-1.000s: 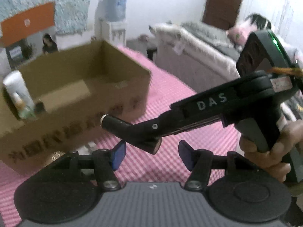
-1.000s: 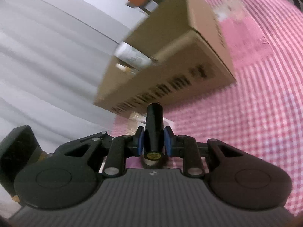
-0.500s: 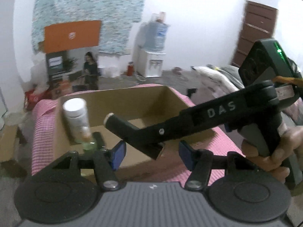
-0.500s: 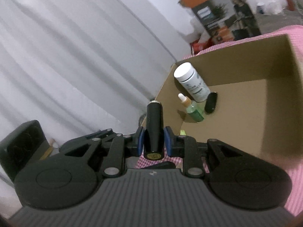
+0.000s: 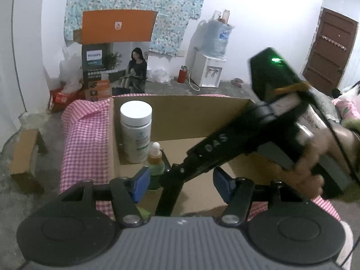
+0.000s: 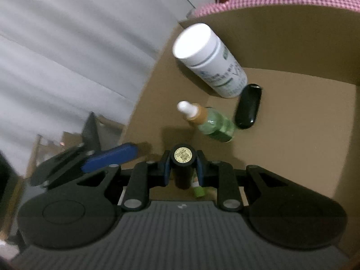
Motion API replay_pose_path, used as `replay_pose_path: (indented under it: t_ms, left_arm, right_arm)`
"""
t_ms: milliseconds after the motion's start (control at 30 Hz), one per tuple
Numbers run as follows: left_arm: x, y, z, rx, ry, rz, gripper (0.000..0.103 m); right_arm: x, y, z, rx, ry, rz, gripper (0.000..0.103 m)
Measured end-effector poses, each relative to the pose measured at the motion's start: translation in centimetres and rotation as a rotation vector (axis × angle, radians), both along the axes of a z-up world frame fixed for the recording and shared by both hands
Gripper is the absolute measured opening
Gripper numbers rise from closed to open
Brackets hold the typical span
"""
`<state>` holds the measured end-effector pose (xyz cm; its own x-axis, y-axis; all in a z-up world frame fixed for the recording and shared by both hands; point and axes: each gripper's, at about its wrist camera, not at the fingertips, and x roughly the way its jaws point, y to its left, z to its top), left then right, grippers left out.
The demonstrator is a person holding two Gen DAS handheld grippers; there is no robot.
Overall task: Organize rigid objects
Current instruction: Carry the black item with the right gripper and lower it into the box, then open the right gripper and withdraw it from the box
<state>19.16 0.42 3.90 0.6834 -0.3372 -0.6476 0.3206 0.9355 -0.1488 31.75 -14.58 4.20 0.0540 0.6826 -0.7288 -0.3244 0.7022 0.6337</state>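
An open cardboard box (image 6: 292, 40) holds a white bottle (image 6: 209, 60), a green dropper bottle (image 6: 209, 121) and a black oval case (image 6: 247, 106) in its left corner. My right gripper (image 6: 183, 168) hangs over the box floor, shut on a black tube (image 6: 182, 155) whose gold-labelled end faces the camera. In the left wrist view the white bottle (image 5: 136, 132) and dropper bottle (image 5: 155, 159) stand just beyond my left gripper (image 5: 181, 182). Its jaws are opening and press on nothing. The black tube (image 5: 167, 198) and the right gripper cross in front of them.
The box rests on a pink checked cloth (image 5: 85, 139). A hand (image 5: 315, 157) grips the right tool's handle. A white curtain (image 6: 67, 45) hangs left of the box. On the floor behind stand an orange-topped carton (image 5: 117, 27) and a water dispenser (image 5: 209, 67).
Both views have swung from the box's outside to its open inside. The right gripper has carried the tube over the box floor and tipped it downward. The left jaws stand slightly wider.
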Motion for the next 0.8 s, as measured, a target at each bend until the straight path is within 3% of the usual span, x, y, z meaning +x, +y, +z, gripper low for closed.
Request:
replay_pose_path:
  t_ms: [200,500,633,733,800]
  left_arm:
    - [-1.8,0.2,0.2,0.005,-0.032,-0.025,0.068]
    - [-4.0,0.2,0.0,-0.02,-0.058,-0.058,0.07]
    - [-4.7,0.1,-0.2,-0.02,-0.059,-0.065,0.071]
    - [-5.1,0.3,-0.4,-0.024,-0.053,-0.058,0.072]
    - [-5.5,0.4,-0.5,-0.024,-0.049,-0.054,0.072]
  right_arm:
    - [2.2,0.2,-2.5,-0.06,0.072,0.005,0.021]
    - [4.8,-1.2,-4.8,-0.048,0.181,-0.09,0.027]
    - [5.5,-1.8,-5.4,-0.057,0.21,-0.132,0.034]
    - [5.6,-2.0,-5.3,-0.078,0.197,-0.151,0.049]
    - [5.6,-2.3,-5.1,-0.072,0.19,-0.163,0.051]
